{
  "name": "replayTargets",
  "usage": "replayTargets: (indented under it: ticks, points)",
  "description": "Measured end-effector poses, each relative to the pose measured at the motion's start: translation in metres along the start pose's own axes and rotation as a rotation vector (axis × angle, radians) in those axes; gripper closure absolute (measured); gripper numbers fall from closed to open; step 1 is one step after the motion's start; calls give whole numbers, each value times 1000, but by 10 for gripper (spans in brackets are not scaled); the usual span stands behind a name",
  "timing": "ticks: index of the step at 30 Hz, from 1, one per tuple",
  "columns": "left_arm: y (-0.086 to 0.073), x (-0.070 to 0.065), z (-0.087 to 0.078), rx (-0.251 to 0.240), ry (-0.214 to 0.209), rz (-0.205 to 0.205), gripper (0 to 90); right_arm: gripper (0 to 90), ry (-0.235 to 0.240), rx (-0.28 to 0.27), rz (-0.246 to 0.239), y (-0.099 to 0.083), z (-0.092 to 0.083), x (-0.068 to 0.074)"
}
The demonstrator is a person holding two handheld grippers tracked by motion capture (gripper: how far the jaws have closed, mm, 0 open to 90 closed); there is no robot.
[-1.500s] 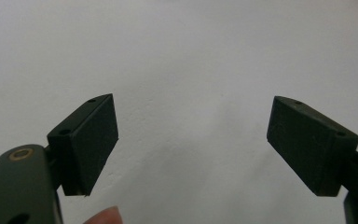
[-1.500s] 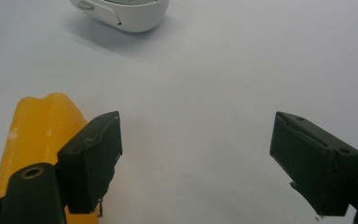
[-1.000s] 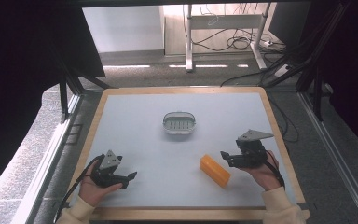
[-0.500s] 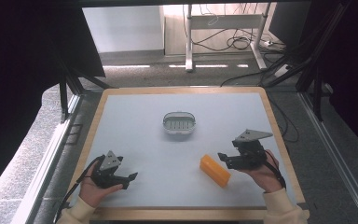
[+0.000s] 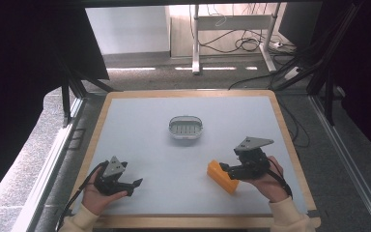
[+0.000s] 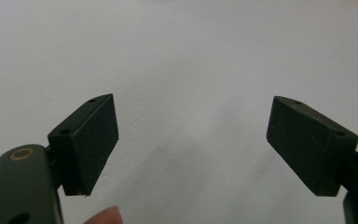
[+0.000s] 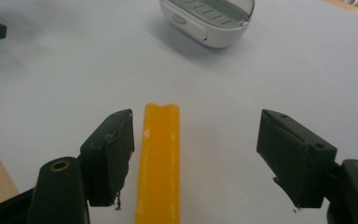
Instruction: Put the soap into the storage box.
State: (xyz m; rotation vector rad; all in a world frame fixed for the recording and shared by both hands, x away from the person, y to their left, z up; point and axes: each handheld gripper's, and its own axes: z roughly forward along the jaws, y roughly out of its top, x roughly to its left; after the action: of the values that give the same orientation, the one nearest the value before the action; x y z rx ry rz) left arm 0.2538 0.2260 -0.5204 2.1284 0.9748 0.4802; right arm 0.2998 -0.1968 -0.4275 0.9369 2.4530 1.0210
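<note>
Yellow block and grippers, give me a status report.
Both grippers open. Right gripper straddles yellow block, fingers not closed on it. Left gripper idle over bare table. Soap dish apart, nothing in the way.

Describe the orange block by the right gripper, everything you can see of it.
The orange block is a long, plain bar, matte and yellow-orange, with a shallow notch at its far end. It lies flat on the grey table, near the front right. The open right gripper straddles it, one jaw close beside it; contact is unclear.
</note>
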Motion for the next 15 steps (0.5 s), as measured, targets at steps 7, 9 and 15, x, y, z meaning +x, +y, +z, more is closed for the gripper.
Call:
replayTargets:
  ticks: [7,9,15]
  points:
    - [0,1,1,8,2,3,166,256,14,76,-9,3,13,9]
    - [0,0,1,6,2,-2,166,253,19,99,-14,6,16,11]
    - [0,1,0,10,6,2,166,266,33,141,-45,14,24,15]
